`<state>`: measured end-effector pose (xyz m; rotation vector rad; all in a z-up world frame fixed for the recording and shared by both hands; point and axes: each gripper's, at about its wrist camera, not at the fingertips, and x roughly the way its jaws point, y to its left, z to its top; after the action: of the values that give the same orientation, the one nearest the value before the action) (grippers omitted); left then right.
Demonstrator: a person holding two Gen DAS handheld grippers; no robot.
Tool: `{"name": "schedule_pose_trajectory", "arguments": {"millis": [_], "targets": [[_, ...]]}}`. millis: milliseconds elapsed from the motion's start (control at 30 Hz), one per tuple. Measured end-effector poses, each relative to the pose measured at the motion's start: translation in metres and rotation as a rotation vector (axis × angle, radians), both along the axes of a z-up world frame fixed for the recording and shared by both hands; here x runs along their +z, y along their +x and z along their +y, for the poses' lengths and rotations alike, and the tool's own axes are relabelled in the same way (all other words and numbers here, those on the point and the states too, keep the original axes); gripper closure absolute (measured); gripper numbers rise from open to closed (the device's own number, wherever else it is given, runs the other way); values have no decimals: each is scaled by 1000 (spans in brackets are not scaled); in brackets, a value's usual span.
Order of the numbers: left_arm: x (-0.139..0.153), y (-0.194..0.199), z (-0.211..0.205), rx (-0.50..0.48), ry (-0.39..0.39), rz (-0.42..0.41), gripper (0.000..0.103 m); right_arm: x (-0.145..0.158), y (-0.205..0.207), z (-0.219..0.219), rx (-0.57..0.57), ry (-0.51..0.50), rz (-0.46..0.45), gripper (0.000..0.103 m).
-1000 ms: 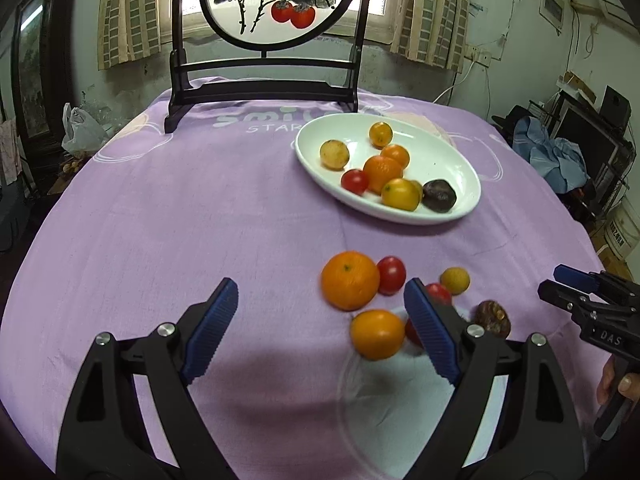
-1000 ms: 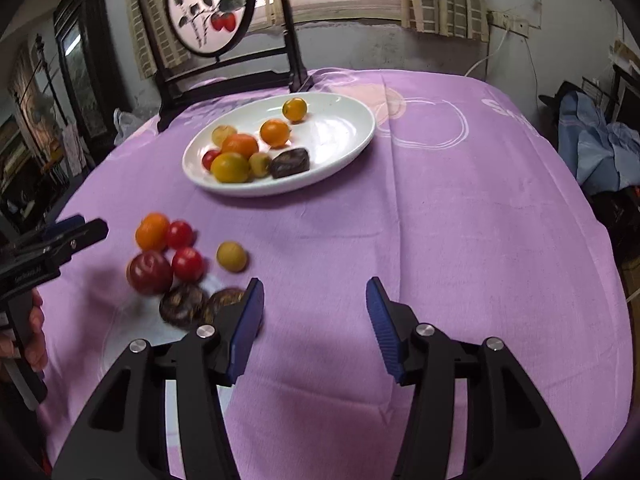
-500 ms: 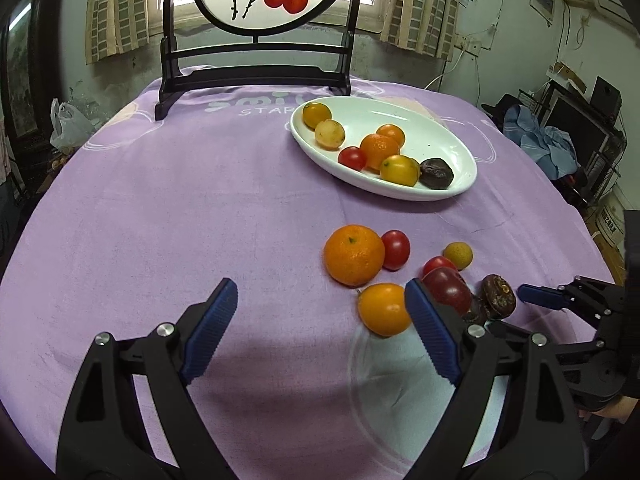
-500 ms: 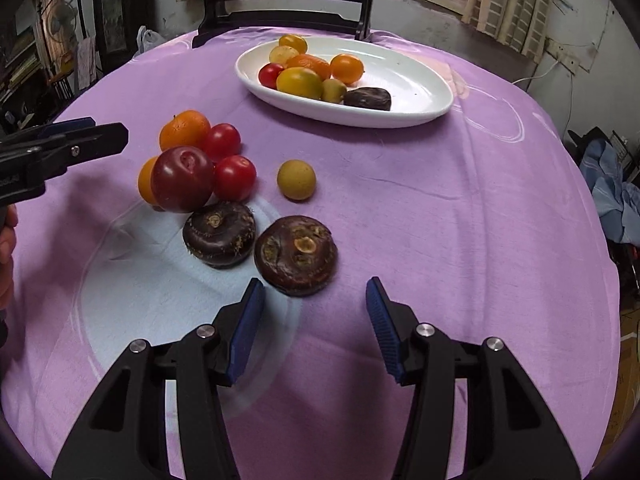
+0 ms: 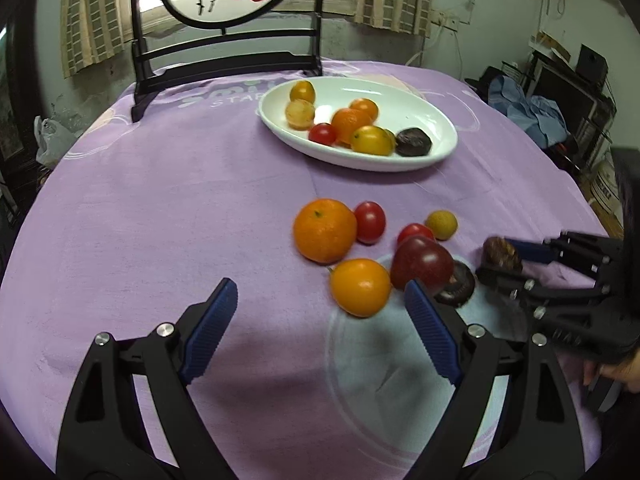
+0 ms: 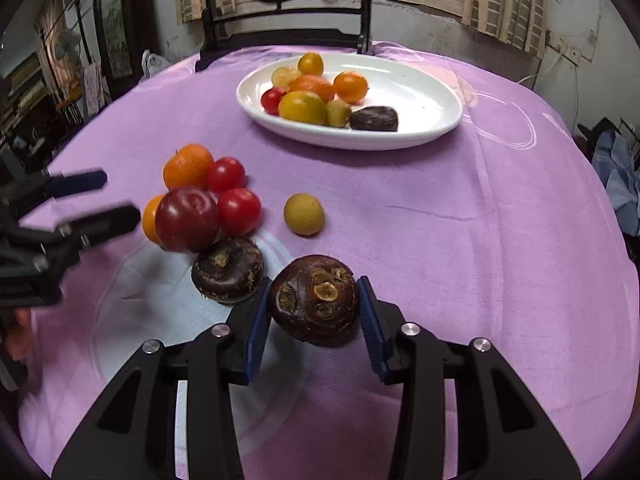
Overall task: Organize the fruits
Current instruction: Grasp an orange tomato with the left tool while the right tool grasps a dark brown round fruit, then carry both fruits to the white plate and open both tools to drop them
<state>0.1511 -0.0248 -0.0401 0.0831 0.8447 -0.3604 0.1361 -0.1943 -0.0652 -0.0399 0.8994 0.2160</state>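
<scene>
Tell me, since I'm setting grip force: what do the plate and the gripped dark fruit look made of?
Plate: apparently glazed white ceramic, with glossy highlights. Water chestnut in the right hand-held gripper: seemingly a firm dark-brown skin, slightly shiny, with rough dry scars.

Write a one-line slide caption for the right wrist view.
Right claw closed on a dark brown water chestnut, loose fruit on the purple tablecloth, white oval plate of fruit behind.

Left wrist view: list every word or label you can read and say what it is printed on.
"STAR": white letters on the purple tablecloth, just left of the white plate, which cuts the word off.
Larger white lettering above it, beginning "smi": partly hidden by the plate, the rest unreadable.
Boxes at the right edge of the room: print too blurred.
</scene>
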Motion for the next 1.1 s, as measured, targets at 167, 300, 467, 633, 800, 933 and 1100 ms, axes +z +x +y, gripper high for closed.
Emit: {"name": "schedule_pose_trajectory", "arguments": {"millis": [167, 300, 467, 633, 800, 933, 1100], "targets": [[-9, 0, -9, -28, 43, 9, 16, 11, -5, -19, -29, 59, -27, 61], [-19, 3, -14, -24, 44, 40, 16, 15, -7, -24, -41, 92, -29, 61], [-28, 11, -17, 3, 78, 56, 17, 22, -13, -23, -13, 125, -50, 61], [-29, 19, -23, 17, 88, 57, 33, 26, -17, -23, -2, 138, -61, 61], [-28, 22, -30, 19, 99, 50, 41, 26, -15, -27, -11, 144, -57, 61], [-27, 25, -35, -1, 84, 43, 57, 26, -15, -26, -7, 148, -57, 61], [-27, 22, -40, -10, 103, 29, 59, 26, -16, -26, -5, 151, -57, 61]]}}
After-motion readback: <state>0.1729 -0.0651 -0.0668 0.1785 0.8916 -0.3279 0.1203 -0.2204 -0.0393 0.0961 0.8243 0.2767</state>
